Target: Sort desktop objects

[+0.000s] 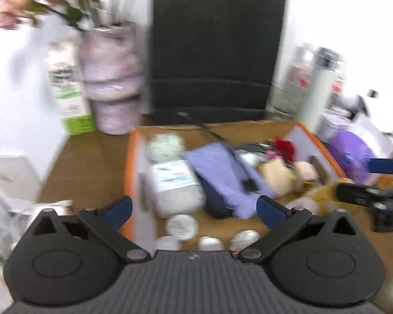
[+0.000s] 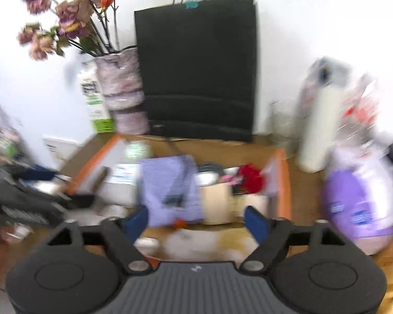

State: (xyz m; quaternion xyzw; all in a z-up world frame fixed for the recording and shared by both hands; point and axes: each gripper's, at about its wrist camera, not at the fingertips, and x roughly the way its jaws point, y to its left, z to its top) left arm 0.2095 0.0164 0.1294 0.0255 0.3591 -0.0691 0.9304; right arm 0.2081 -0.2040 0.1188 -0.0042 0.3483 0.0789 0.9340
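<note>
Left gripper (image 1: 194,209) and right gripper (image 2: 196,221): jaws apart, nothing between, both above the near edge of the orange-rimmed cardboard box (image 1: 129,162). Box holds a lilac cloth (image 1: 222,167), white pouch (image 1: 175,183), red item (image 1: 284,146), small white jars (image 1: 182,226).

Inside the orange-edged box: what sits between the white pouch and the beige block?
The folded lavender cloth, with a dark strap lying across it. Clearest in the left wrist view.

Both wrist views look down, close, sharing the orange-rimmed box (image 1: 129,157) (image 2: 284,183).
</note>
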